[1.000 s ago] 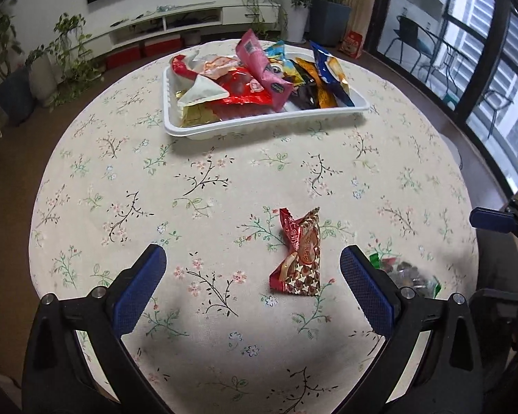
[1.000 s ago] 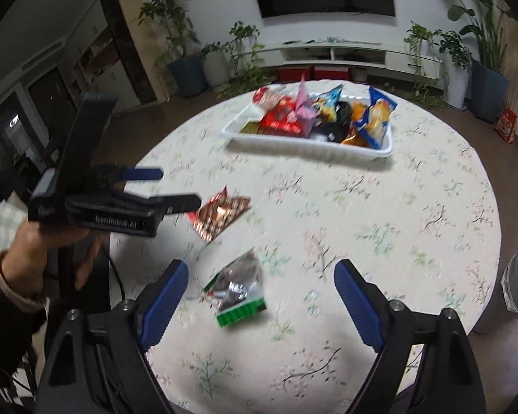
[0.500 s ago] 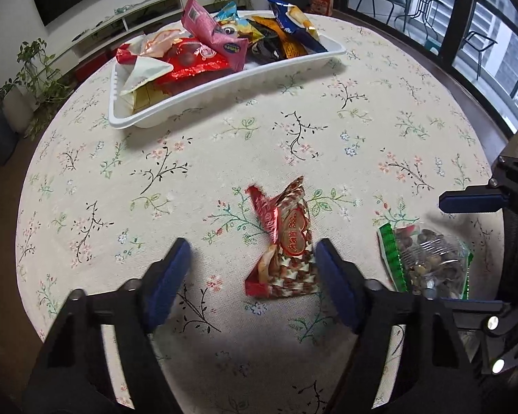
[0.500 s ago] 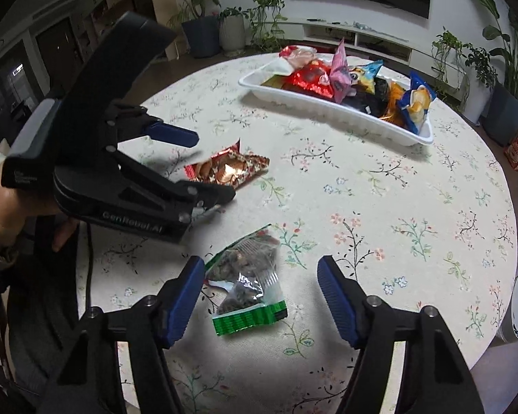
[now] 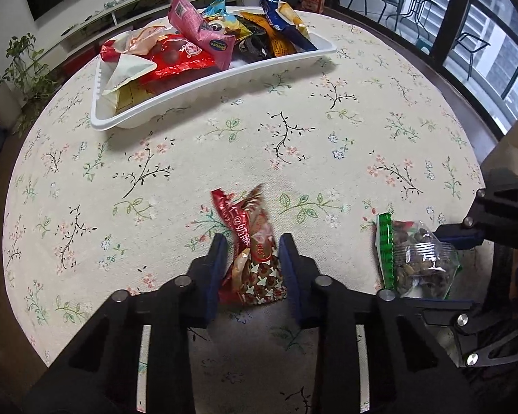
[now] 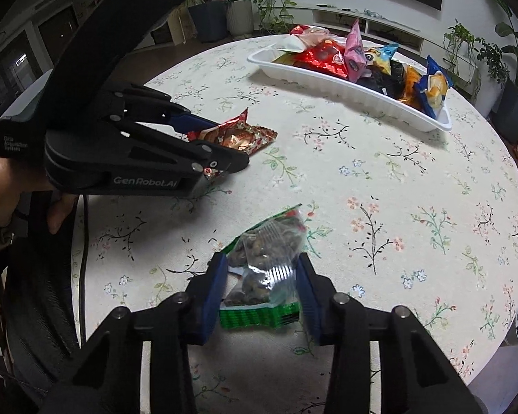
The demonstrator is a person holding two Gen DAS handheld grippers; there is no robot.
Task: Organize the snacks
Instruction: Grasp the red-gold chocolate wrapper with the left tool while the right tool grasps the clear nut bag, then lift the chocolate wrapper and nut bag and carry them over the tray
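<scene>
A red-and-brown snack packet [image 5: 253,252] lies on the floral tablecloth; my left gripper [image 5: 253,246] is shut on it, the blue pads pressing both sides. It also shows in the right wrist view [image 6: 238,136]. A clear bag of nuts with a green edge [image 6: 264,270] lies near the table's front; my right gripper [image 6: 262,269] is shut on it. The bag also shows in the left wrist view [image 5: 416,258]. A white tray [image 5: 224,84] full of several snack packets stands at the far side, also in the right wrist view [image 6: 345,84].
The round table [image 5: 362,138] has a floral cloth. Its edge runs close behind both grippers. The left gripper's body and the hand holding it fill the left of the right wrist view [image 6: 103,131]. Plants, a TV shelf and windows surround the table.
Both grippers have moved down and forward onto their packets, and their jaws have closed from wide open to gripping the packets.
</scene>
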